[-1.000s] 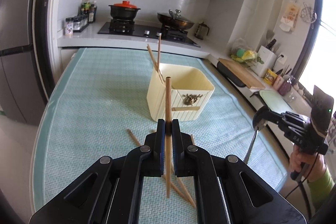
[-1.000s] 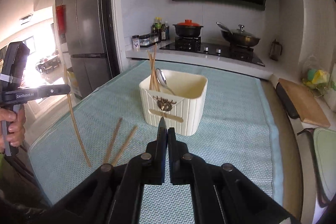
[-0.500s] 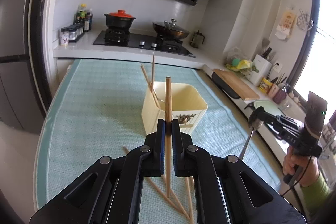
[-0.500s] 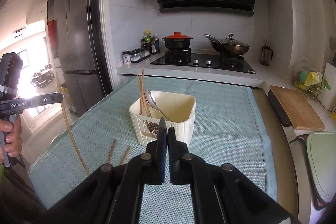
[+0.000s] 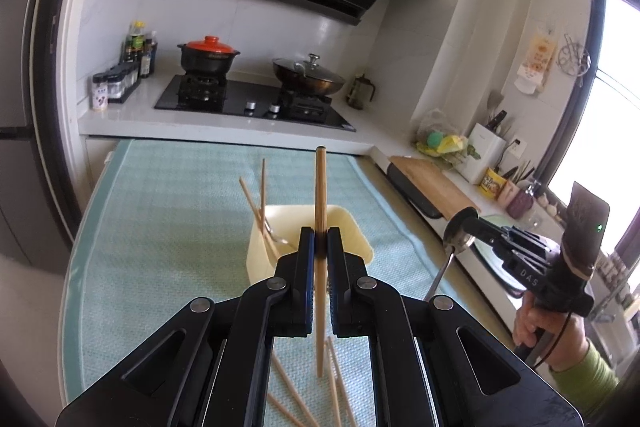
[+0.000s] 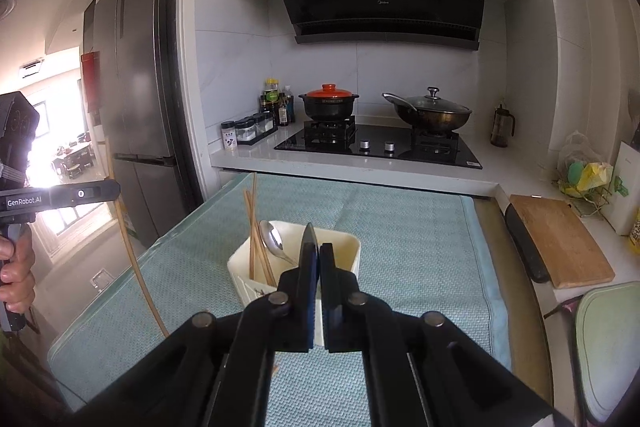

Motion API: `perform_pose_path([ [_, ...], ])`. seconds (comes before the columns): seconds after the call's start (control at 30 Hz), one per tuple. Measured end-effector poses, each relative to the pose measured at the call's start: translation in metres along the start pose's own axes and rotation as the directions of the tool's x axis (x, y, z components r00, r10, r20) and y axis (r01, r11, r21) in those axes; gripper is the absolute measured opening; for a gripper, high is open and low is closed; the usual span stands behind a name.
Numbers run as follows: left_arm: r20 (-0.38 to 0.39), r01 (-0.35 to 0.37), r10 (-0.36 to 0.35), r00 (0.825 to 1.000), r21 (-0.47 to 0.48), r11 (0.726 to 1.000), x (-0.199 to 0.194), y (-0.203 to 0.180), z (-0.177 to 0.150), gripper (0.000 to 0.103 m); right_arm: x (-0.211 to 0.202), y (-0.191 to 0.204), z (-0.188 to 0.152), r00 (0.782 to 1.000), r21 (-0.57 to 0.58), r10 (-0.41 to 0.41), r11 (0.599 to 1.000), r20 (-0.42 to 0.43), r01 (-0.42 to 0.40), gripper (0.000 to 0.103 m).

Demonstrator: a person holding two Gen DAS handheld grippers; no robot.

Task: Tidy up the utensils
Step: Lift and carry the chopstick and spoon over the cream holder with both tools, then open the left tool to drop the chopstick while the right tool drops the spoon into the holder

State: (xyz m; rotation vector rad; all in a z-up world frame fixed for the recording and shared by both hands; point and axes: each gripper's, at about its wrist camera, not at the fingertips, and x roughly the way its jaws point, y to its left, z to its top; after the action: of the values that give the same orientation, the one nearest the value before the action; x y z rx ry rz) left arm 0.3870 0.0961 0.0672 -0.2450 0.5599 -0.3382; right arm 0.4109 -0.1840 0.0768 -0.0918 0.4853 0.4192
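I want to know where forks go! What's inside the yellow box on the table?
Inside the cream box stand a few wooden chopsticks and one metal spoon, leaning at its left side. No forks show. The box's bottom is hidden behind its walls and the black fingers.

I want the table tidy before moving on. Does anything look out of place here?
Yes. Several loose chopsticks lie scattered at crossing angles on the teal mat, outside the cream holder. Inside it, two chopsticks and a spoon lean askew. The left claw holds one chopstick upright.
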Motion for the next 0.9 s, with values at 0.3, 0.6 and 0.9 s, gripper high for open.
perform_pose_path([
  [0.3, 0.099, -0.055, 0.054, 0.994, 0.012, 0.998, 0.028, -0.010, 0.066, 0.004, 0.047, -0.010, 0.048, 0.993, -0.023, -0.102, 0.994, 0.064, 0.104, 0.002],
  [0.6, 0.064, -0.133, 0.132, 0.989, 0.000, 0.991, 0.105, 0.003, 0.071, 0.004, 0.124, -0.003, 0.047, 0.991, -0.113, -0.128, 0.985, 0.041, 0.132, 0.002],
  [0.9, -0.117, -0.167, 0.161, 0.980, -0.037, 0.985, 0.178, 0.032, 0.019, 0.004, 0.187, -0.014, 0.004, 0.985, -0.050, -0.090, 0.995, -0.146, 0.084, 0.002],
])
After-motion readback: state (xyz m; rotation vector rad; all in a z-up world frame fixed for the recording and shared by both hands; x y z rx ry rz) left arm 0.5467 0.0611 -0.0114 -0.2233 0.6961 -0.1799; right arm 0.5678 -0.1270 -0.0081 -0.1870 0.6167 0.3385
